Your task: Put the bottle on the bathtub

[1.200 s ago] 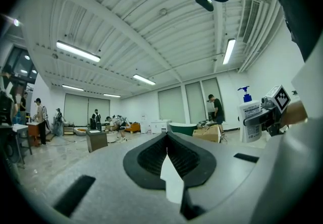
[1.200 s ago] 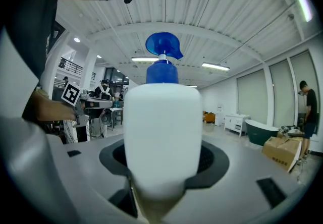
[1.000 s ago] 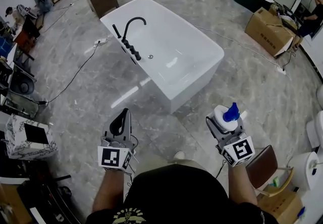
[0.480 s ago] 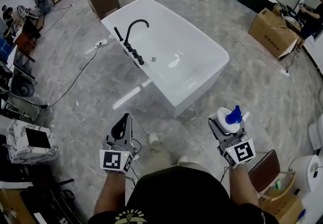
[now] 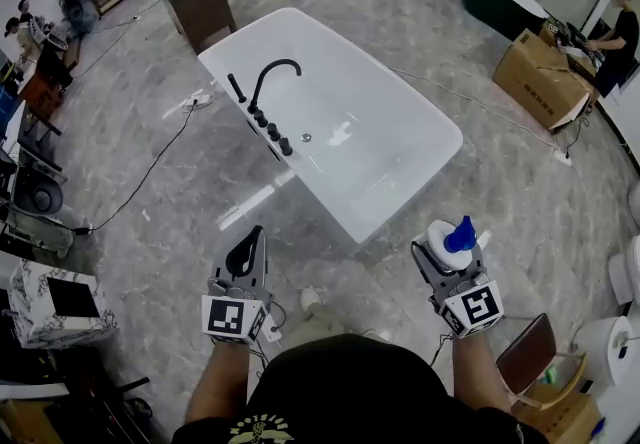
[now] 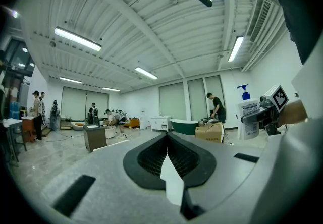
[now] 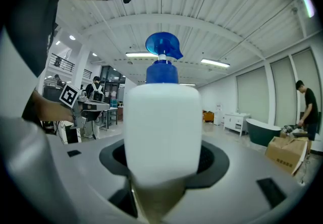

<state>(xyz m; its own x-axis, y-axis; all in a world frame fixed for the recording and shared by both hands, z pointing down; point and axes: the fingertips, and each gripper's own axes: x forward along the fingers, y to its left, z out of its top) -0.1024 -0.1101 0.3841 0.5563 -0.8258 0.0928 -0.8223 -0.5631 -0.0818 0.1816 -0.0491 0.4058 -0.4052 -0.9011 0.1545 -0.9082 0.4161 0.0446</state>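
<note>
- Bottle, white with blue pump, clamped upright in right claw, well short of bathtub.
- Left claw pinched together, empty.
- Best held upright, lowered squarely onto flat rim before release.

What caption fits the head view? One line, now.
Facing a white bathtub, the right gripper holds a blue-pump bottle; the left gripper is shut, empty.

A white bathtub is set on a grey marbled floor; a cardboard box and black cable are laid on it too.
</note>
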